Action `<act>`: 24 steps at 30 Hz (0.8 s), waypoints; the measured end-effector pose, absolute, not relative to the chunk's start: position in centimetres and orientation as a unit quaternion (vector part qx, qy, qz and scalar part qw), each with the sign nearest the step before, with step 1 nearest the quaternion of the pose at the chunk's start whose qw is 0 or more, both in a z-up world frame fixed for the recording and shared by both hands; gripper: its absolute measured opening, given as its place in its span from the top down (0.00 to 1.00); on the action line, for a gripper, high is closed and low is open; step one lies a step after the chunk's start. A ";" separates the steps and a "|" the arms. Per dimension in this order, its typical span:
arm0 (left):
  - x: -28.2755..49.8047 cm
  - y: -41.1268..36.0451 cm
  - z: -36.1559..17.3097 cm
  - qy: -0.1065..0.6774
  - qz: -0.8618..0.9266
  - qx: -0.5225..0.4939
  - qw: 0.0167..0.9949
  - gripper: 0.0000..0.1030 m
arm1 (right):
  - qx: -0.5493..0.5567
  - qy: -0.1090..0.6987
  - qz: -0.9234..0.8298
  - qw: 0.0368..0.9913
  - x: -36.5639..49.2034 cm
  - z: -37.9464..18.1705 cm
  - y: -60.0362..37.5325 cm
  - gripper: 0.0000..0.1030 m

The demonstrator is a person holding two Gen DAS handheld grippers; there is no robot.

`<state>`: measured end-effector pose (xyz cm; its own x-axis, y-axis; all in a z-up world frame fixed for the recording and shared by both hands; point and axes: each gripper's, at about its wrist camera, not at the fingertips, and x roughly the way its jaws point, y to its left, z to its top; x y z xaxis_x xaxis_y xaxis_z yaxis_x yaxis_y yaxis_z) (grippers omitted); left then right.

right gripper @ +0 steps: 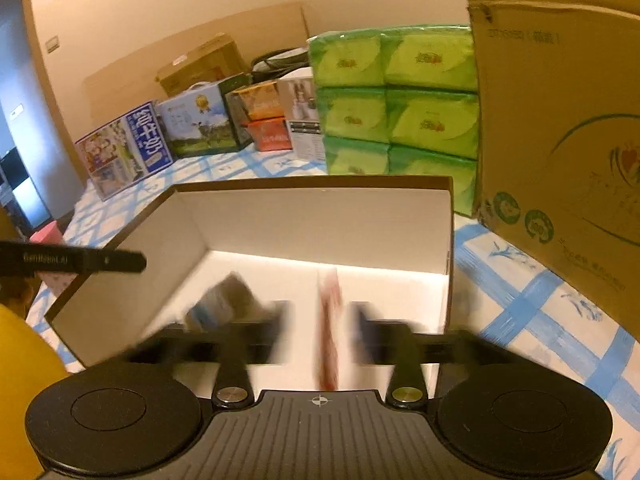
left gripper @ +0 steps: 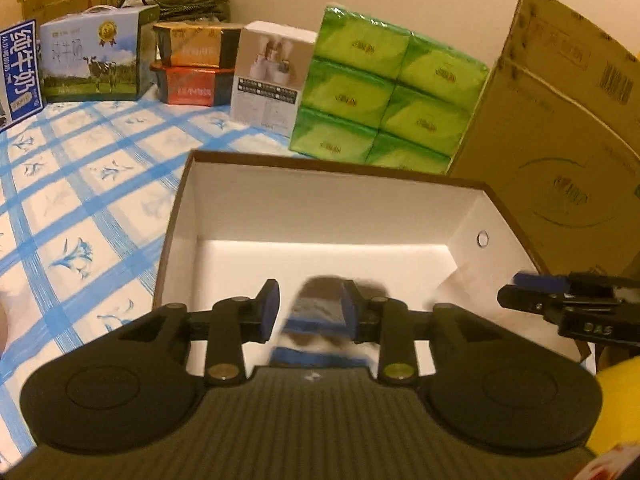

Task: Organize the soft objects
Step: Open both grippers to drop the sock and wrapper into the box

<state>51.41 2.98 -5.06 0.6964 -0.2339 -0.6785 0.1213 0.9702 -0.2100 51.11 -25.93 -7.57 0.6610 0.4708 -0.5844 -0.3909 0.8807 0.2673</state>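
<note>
Checkered cloth [left gripper: 80,208], white box [left gripper: 320,208], both jaws apart.

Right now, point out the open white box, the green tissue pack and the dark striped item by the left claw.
open white box [left gripper: 320,208]: left wrist view, inner back wall.
green tissue pack [left gripper: 384,92]: left wrist view, front face.
dark striped item [left gripper: 318,308]: left wrist view, blurred middle, between the left claw fingers.

shoebox [left gripper: 320,208]: 1 | green tissue packs [left gripper: 384,92]: 6 | cardboard carton [left gripper: 560,140]: 1
</note>
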 end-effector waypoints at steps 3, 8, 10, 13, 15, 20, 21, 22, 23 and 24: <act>50.7 3.1 -5.1 0.376 -0.100 -0.070 0.919 0.68 | 0.065 0.326 0.233 0.914 50.4 -7.2 -26.3 0.38; 48.8 4.0 -4.2 0.376 -0.094 -0.062 0.920 0.68 | 0.091 0.314 0.214 0.921 48.6 -5.8 -27.9 0.38; 47.4 4.4 -3.6 0.374 -0.097 -0.058 0.921 0.68 | 0.104 0.304 0.208 0.924 47.6 -4.8 -28.6 0.38; 45.1 5.0 -2.6 0.367 -0.098 -0.054 0.924 0.68 | 0.126 0.294 0.201 0.926 45.6 -3.4 -29.8 0.38; 43.5 5.4 -1.9 0.364 -0.101 -0.059 0.924 0.68 | 0.137 0.291 0.197 0.926 44.0 -2.5 -30.4 0.38; 39.1 6.1 -0.1 0.360 -0.107 -0.071 0.924 0.68 | 0.137 0.283 0.189 0.930 39.3 -0.4 -30.8 0.38; 38.2 6.1 0.2 0.358 -0.107 -0.070 0.925 0.68 | 0.139 0.280 0.188 0.931 38.1 0.0 -30.8 0.38; 37.2 6.1 0.6 0.355 -0.106 -0.068 0.926 0.68 | 0.143 0.278 0.188 0.931 36.9 0.3 -30.7 0.38; 36.2 6.2 0.8 0.354 -0.106 -0.067 0.927 0.68 | 0.145 0.277 0.190 0.931 35.8 0.5 -30.6 0.38; 35.3 6.2 1.1 0.353 -0.105 -0.068 0.927 0.68 | 0.146 0.277 0.189 0.931 34.8 0.7 -30.5 0.38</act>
<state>35.28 6.19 1.09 0.7295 -0.2419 -0.6397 0.1466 0.9689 -0.1991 34.76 -30.46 0.70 0.7746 0.4334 -0.4605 -0.2716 0.8856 0.3767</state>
